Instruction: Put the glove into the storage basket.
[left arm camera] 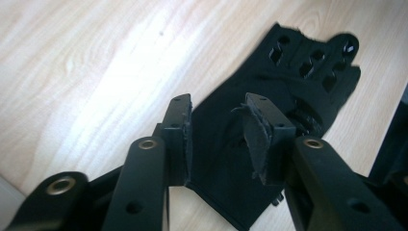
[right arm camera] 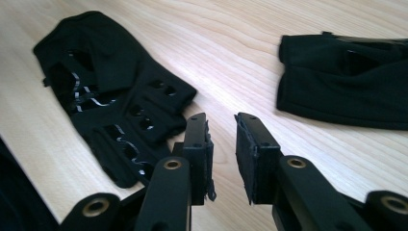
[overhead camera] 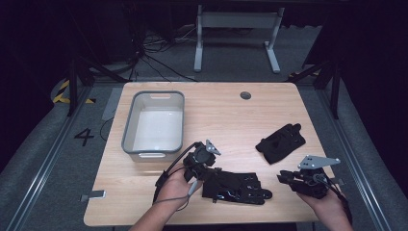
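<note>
A black fingerless glove (overhead camera: 235, 186) lies flat near the table's front edge, fingers pointing right. In the left gripper view this glove (left arm camera: 298, 82) stretches away from the jaws. My left gripper (overhead camera: 208, 174) hovers over its cuff end, and its jaws (left arm camera: 216, 113) stand open astride the cuff without pressing it. A second black glove (overhead camera: 280, 143) lies crumpled farther back on the right, also seen in the right gripper view (right arm camera: 346, 82). My right gripper (overhead camera: 287, 177) is at the front right, pointing left, open (right arm camera: 221, 130) over bare wood just beyond the first glove's fingers (right arm camera: 115, 101).
A grey plastic tub (overhead camera: 129, 137) with a white inside stands at the back left of the wooden table (overhead camera: 226, 115). A round cable hole (overhead camera: 245, 95) sits near the far edge. A small metal tab (overhead camera: 94, 195) juts from the front left edge.
</note>
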The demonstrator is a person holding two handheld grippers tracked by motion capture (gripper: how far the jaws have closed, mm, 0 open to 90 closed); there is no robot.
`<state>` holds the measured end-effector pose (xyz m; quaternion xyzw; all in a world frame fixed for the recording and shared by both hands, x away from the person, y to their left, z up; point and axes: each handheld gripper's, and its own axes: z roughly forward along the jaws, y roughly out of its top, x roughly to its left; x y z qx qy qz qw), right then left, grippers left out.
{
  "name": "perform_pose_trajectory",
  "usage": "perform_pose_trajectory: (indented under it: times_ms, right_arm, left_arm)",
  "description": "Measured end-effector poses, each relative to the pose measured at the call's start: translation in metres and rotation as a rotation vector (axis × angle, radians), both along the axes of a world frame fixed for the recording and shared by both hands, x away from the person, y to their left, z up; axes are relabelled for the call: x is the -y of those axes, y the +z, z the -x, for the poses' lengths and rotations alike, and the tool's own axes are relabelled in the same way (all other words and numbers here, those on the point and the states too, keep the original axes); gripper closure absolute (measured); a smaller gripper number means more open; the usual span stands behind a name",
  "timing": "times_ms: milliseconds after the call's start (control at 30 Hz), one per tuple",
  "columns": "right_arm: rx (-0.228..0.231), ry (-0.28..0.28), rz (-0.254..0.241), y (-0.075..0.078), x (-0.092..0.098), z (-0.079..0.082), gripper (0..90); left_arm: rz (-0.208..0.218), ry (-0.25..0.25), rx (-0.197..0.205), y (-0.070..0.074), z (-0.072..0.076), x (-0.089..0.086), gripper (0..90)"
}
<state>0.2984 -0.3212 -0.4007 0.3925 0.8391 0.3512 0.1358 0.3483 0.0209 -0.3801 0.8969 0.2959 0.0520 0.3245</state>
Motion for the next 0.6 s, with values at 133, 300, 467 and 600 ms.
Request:
perform_pose_trajectory:
  times_ms: [133,300,467,600]
  right_arm:
    - [-0.01,-0.038,0.005,-0.001,0.008,-0.005,74.9]
    - [-0.011,-0.053,-0.002,0.0,0.015,-0.008,74.8]
    - [-0.001,-0.066,-0.009,0.004,0.02,-0.01,74.8]
    - [-0.009,-0.089,-0.003,0.007,0.026,-0.013,74.0]
  left_arm:
    - [0.021,0.019,-0.008,0.003,-0.004,0.0,59.4]
    - [0.03,0.02,-0.018,0.005,-0.008,0.003,59.4]
    - [0.031,0.003,-0.015,0.008,-0.01,0.007,62.8]
    - [-0.001,-0.018,-0.007,0.009,-0.008,0.006,65.4]
